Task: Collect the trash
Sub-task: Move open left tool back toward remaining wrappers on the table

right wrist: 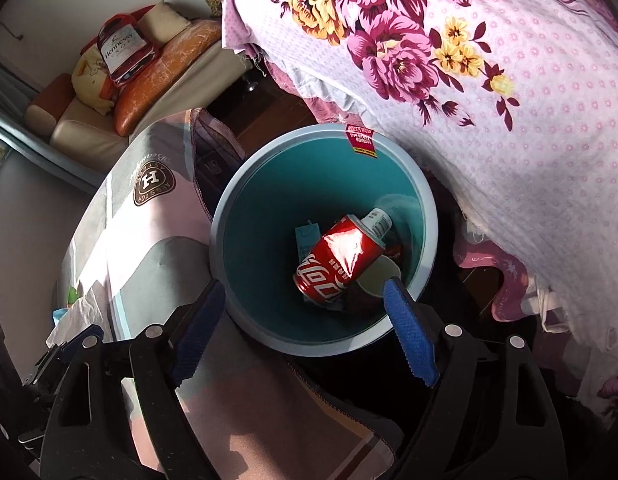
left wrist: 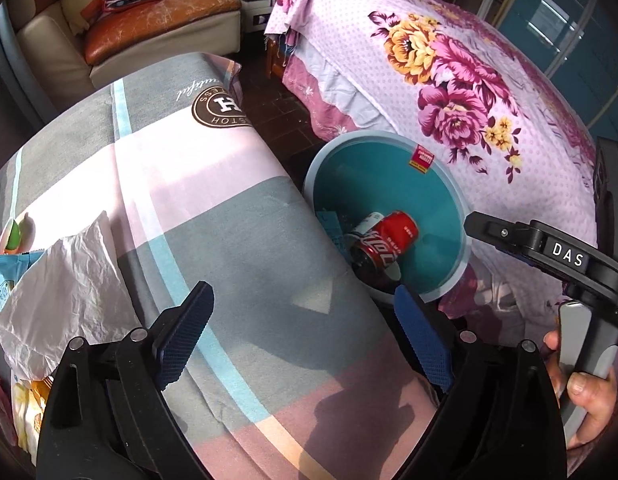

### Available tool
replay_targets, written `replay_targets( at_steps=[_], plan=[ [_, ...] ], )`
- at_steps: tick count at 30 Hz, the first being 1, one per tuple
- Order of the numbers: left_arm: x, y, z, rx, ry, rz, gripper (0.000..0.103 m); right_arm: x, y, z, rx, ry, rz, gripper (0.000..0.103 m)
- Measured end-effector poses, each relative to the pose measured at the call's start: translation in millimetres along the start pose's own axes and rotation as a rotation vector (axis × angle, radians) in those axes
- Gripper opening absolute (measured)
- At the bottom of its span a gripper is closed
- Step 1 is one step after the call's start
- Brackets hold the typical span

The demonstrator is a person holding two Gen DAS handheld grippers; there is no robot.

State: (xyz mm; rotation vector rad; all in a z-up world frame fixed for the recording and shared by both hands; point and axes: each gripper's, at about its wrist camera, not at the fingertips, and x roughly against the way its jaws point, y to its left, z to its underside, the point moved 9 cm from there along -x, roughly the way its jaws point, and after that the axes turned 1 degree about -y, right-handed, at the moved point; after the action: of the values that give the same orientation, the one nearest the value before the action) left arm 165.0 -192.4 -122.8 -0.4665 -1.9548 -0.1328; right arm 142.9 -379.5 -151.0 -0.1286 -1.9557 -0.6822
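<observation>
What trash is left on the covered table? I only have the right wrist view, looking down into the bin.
Observer: A crumpled white bag lies on the checked cloth, to the left of the left gripper.
Operator: Anything underneath it?
Observer: Yes, a blue snack packet pokes out from beneath its left edge.
Operator: Is the left gripper carrying something?
Observer: No. Its jaws stand open over the cloth with nothing between them.
</observation>
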Motion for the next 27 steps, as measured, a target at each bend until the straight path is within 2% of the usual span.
replay_targets(
  at_steps=[4,17,27],
  plan=[
    [13.4,14.8,10.1,0.017,-0.012,-0.006,0.093,2.2,13.9,9.4,0.02,0.016,0.002,0.082],
    [64.9,81.8,44.1,0.108,-0.075,-0.025,0.093,11.1,81.7,48.8,0.148,0.058,-0.005,0.083],
    [89.2,141.3,84.1,0.135,-0.108,-0.075,0.093,10.2,123.8,80.2,0.228,0.103,-0.018,0.083]
  ],
)
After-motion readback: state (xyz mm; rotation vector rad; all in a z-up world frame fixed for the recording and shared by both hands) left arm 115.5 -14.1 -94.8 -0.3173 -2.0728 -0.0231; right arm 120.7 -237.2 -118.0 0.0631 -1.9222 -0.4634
